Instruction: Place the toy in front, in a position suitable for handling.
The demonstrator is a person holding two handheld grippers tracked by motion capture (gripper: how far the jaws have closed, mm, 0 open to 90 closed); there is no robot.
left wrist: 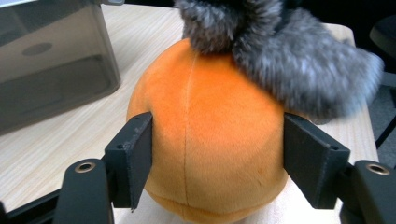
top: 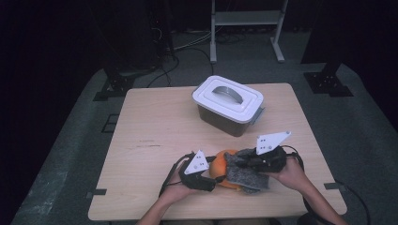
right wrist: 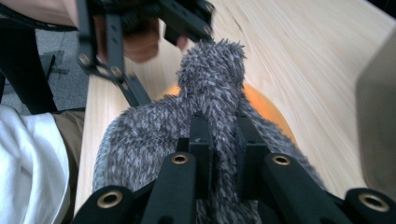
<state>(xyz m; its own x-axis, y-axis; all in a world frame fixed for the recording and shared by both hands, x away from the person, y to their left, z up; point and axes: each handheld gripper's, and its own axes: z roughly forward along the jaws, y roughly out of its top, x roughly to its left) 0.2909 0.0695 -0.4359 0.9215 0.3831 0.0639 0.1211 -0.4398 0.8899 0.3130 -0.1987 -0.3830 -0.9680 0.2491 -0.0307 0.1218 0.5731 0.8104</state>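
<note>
Table-top orange plush ball (left wrist: 210, 154) seems half-hidden under grey fuzzy cloth (right wrist: 205, 112).

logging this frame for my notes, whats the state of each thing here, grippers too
orange plush ball: on the table, held between the left gripper's pads, grey cloth draped over its top
grey fuzzy cloth: lifted, pinched in the right gripper
storage box: on the table, white lid on, handle down
left gripper: shut on the ball
right gripper: shut on the cloth
</note>
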